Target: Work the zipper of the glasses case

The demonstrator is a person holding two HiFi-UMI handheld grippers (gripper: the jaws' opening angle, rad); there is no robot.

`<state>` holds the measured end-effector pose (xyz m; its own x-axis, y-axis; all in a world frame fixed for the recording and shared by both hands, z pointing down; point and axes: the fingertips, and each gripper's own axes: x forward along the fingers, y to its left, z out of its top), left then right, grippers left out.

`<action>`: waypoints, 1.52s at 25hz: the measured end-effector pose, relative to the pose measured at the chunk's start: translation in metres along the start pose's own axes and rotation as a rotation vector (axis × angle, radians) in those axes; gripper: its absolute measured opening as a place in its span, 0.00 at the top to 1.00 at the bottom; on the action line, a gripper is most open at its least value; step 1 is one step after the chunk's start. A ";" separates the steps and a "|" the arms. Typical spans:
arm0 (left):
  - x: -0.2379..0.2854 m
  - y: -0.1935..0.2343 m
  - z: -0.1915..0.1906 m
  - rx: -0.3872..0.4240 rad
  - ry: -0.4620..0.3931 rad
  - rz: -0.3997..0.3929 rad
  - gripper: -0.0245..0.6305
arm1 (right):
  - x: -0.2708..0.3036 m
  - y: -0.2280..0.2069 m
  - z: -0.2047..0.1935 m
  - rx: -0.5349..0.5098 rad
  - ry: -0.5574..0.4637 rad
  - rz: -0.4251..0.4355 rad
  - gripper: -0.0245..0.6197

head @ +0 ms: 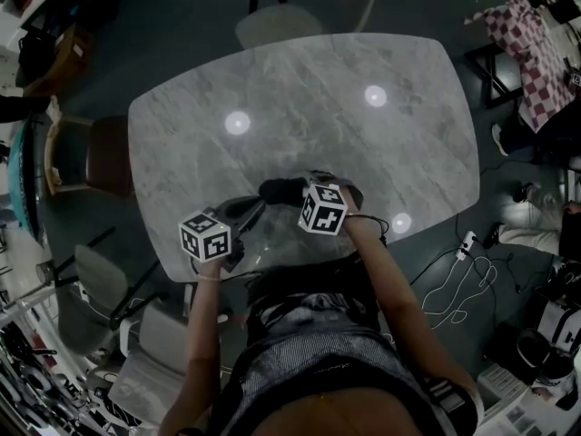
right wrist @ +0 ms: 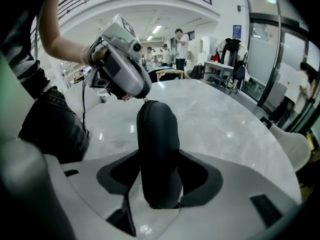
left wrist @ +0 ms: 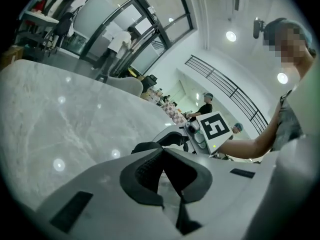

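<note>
Glasses case [right wrist: 157, 129]: black, rounded and smooth. It sits over the worktop [head: 300, 89] near its 6 o'clock edge, close to the person. I cannot tell whether it rests on the surface or is lifted just off it.
Right gripper [right wrist: 157, 158]: the jaws stand wide and clamp the case across its body, one pad on each side. The case runs lengthwise away from them.
Left gripper [left wrist: 163, 156]: the jaws are fully together, with nothing seen between the pads in its own view. In the head view it meets the case from about 8 o'clock.
Zipper pull [right wrist: 144, 100]: a small tab at the case's far end, at 12 o'clock in the right gripper view, just beside the left gripper's tip. I cannot make out whether it is pinched.
Step in hand: probably drawing the pull along the zipper track while the right gripper steadies the case.
Doing it well: hold the right grip firm and level so the case does not twist. Draw the tab along the seam line, following the curve round the end, not outward from the shell. Pull evenly, without jerks.
Risk: the tab is small and may slip from the closed jaws. A sideways tug could swivel the case in the right jaws.
</note>
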<state>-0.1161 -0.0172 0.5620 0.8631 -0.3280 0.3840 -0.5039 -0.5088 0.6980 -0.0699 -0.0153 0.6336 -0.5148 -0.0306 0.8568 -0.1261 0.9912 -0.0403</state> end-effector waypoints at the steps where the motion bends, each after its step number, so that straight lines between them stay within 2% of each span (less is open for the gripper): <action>1: 0.000 0.000 -0.001 -0.003 0.000 0.000 0.95 | 0.000 0.000 0.000 -0.001 0.000 -0.002 0.52; 9: 0.013 -0.009 -0.010 0.024 0.051 -0.009 0.95 | 0.002 0.001 0.002 -0.024 0.013 -0.005 0.52; 18: 0.014 -0.005 -0.011 -0.008 0.027 0.003 0.95 | 0.004 0.000 0.002 -0.015 -0.002 -0.013 0.52; 23: 0.014 0.012 -0.024 -0.062 0.005 0.060 0.95 | 0.012 0.003 -0.007 -0.054 0.032 -0.021 0.52; 27: 0.012 0.019 -0.030 -0.200 -0.091 0.038 0.95 | 0.013 0.004 -0.010 -0.062 0.033 -0.049 0.52; 32: 0.024 0.023 -0.034 -0.252 -0.128 0.045 0.95 | 0.006 0.002 -0.027 -0.082 0.075 -0.070 0.52; 38: 0.032 0.029 -0.042 -0.304 -0.137 0.051 0.95 | -0.012 -0.003 -0.039 -0.033 0.058 -0.095 0.52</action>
<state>-0.1012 -0.0093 0.6200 0.8145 -0.4608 0.3526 -0.4950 -0.2348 0.8366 -0.0306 -0.0128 0.6433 -0.4519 -0.1179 0.8843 -0.1433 0.9880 0.0586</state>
